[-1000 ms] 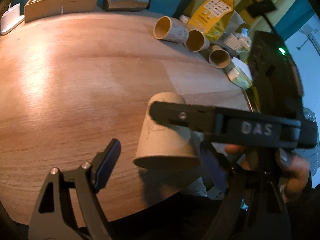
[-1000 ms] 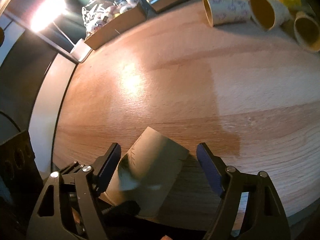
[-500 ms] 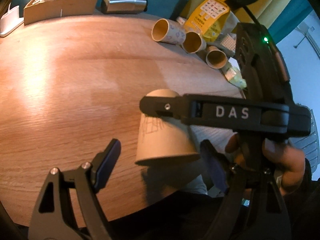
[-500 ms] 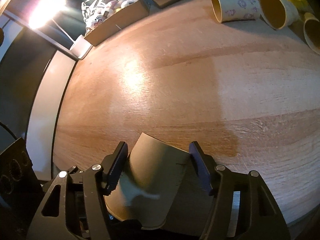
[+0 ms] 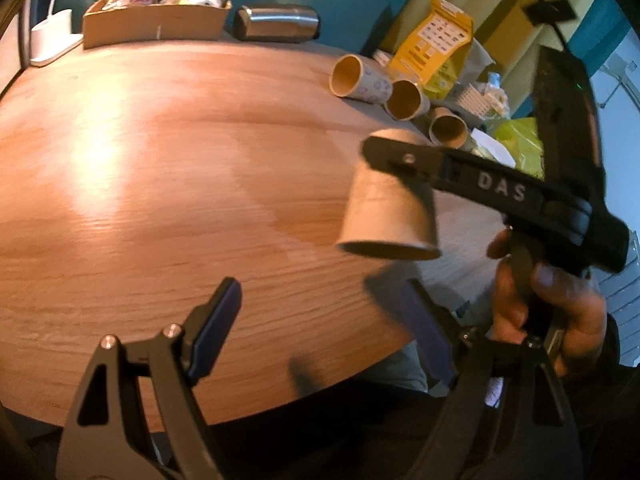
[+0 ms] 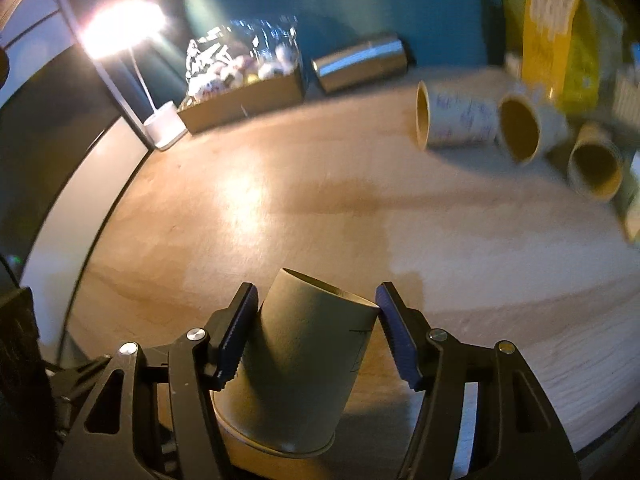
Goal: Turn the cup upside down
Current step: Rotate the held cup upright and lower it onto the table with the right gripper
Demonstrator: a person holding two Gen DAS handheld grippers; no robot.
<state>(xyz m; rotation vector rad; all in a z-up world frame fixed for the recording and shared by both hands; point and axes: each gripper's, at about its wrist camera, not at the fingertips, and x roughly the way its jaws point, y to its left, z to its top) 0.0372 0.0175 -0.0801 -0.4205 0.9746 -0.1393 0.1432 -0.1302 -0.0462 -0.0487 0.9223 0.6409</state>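
Paper cup [image 6: 304,356] is clamped between the two pads of the right gripper [image 6: 316,332], mouth downward and base up, slightly tilted, held above the wooden table [image 5: 160,184] near its front edge. Seen from the left wrist, the cup [image 5: 390,208] lies ahead and to the right of the left gripper [image 5: 320,332], whose jaws are spread wide with nothing between them. Three more paper cups [image 5: 400,98] are lying on their sides at the far right.

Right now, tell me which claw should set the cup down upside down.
Right. The right claw is clamped on the cup, held rim-down above the table. The left claw is open, holds nothing, and sits back near the table edge.
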